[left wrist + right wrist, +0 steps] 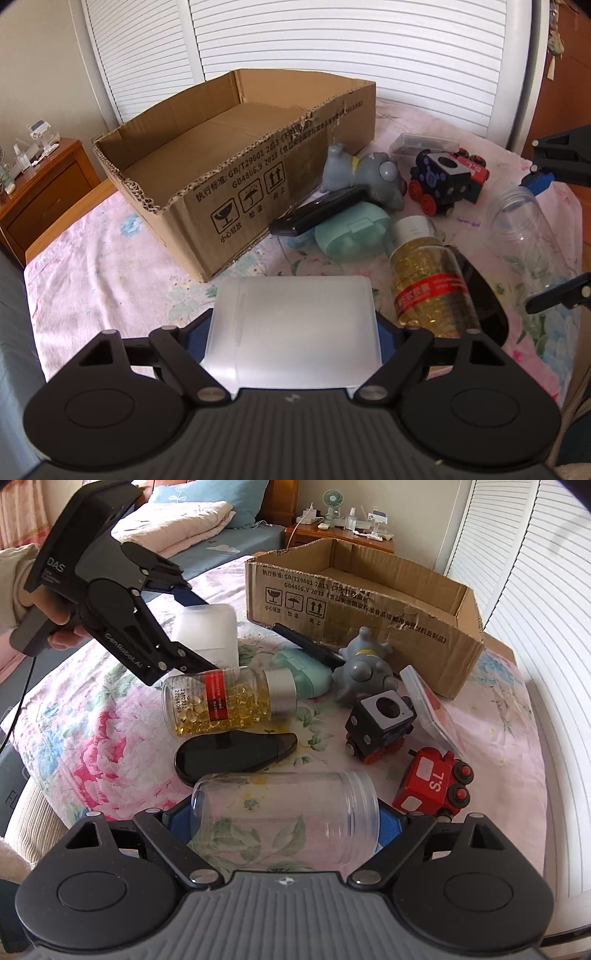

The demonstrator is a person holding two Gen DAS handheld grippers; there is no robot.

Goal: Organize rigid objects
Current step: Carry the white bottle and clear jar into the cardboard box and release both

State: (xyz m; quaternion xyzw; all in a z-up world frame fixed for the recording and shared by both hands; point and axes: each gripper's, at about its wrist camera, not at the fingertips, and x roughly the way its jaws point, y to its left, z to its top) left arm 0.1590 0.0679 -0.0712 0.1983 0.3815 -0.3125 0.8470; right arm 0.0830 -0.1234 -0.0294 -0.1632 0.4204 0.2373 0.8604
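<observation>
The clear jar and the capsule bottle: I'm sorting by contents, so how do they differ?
The clear jar is empty and has no lid, its threaded mouth open; the capsule bottle is full of yellow capsules and closed with a silver cap. The jar is unlabelled and sits between the right tongs; the bottle has a red label and lies free on the floral cloth. Both are transparent and lie on their sides.
</observation>
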